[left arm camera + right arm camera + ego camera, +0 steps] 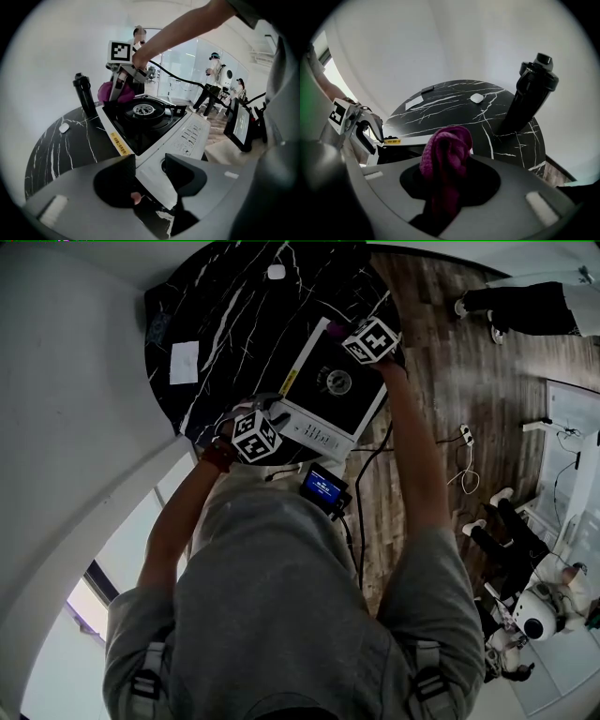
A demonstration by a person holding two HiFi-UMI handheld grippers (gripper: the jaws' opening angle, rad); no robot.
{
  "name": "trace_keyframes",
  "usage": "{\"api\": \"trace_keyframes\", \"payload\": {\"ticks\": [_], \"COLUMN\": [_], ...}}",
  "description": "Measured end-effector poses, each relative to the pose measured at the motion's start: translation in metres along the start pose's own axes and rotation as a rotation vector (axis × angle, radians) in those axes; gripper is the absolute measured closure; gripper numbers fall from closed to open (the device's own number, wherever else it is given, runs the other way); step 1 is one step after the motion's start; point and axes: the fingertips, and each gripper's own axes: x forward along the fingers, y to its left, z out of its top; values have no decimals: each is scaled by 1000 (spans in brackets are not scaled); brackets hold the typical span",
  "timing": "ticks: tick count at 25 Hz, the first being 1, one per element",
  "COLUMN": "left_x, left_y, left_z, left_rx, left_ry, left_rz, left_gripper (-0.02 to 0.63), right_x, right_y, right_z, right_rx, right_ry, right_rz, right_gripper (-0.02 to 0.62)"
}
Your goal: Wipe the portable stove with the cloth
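My right gripper (449, 169) is clamped on the bunched magenta cloth (446, 140) at the far edge of the portable stove (187, 133); I'd press it flat and sweep round the burner (143, 110); my left gripper (150, 168) seems to pinch the near corner, steadying it; the stove has a white body and black top

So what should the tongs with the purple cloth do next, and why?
Probably slide the cloth across the stove toward the burner. The right tongs grip the cloth at the far corner, so the black top lies ahead, and the left tongs grip the near corner, likely steadying it.
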Motion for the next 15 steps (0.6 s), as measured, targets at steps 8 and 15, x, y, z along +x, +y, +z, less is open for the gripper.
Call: {"api": "trace_keyframes", "payload": {"ticks": [8, 15], "left_x": [-2, -5], "left_y": [-2, -4], "left_z": [0, -1], "left_rx": [-7, -3], "left_ry": [-8, -78], "left_rz": [2, 2], "left_gripper": [408, 379], "right_x": [-9, -103], "right_y": [1, 51], "right_z": [3, -1], "right_rx": [89, 66], "right_ry": [-113, -455], "right_rz": [-38, -142], "right_gripper": [471, 471]}}
